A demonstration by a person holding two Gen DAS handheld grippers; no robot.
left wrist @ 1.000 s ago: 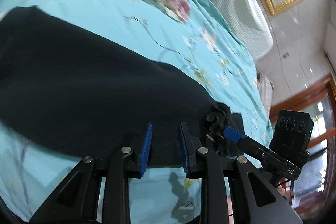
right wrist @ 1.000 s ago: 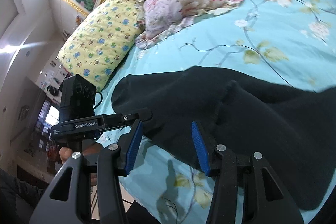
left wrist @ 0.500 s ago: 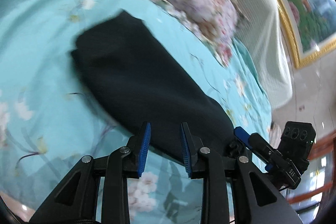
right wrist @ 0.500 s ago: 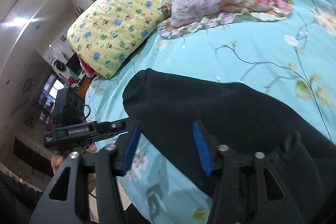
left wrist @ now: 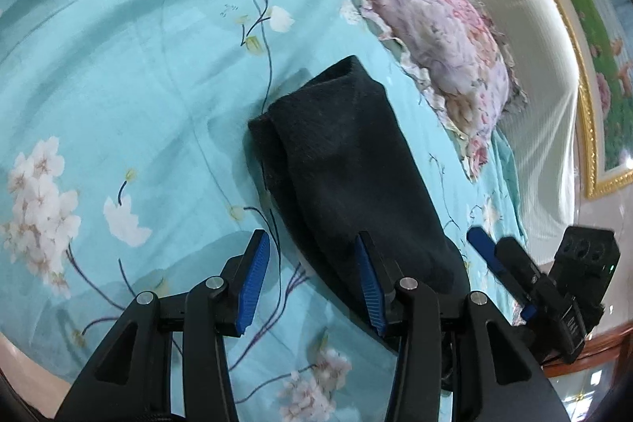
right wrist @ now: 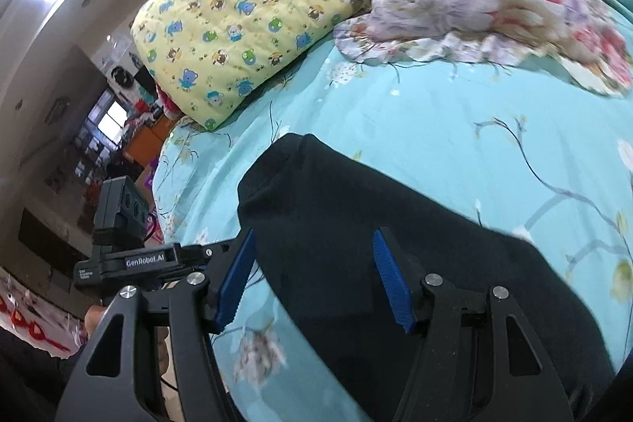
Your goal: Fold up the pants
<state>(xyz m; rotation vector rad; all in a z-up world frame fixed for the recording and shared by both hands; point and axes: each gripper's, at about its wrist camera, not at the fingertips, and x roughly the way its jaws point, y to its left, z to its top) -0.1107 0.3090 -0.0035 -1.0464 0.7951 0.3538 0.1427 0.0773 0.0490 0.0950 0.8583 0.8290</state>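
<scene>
Fingers of the left gripper stand wide apart and hold nothing; half a second ago they were narrow. They have drawn back, so the black pants now lie as a long doubled strip ahead of and beyond the right-hand finger. That suggests a fold just laid down and released. The floral pillow sits well beyond, clear of the work.

From the right wrist, the right gripper is likewise wide and empty, hovering over the near edge of the pants, which lie between its fingers on the bed. The yellow pillow lies far ahead-left; nothing blocks the cloth.
</scene>
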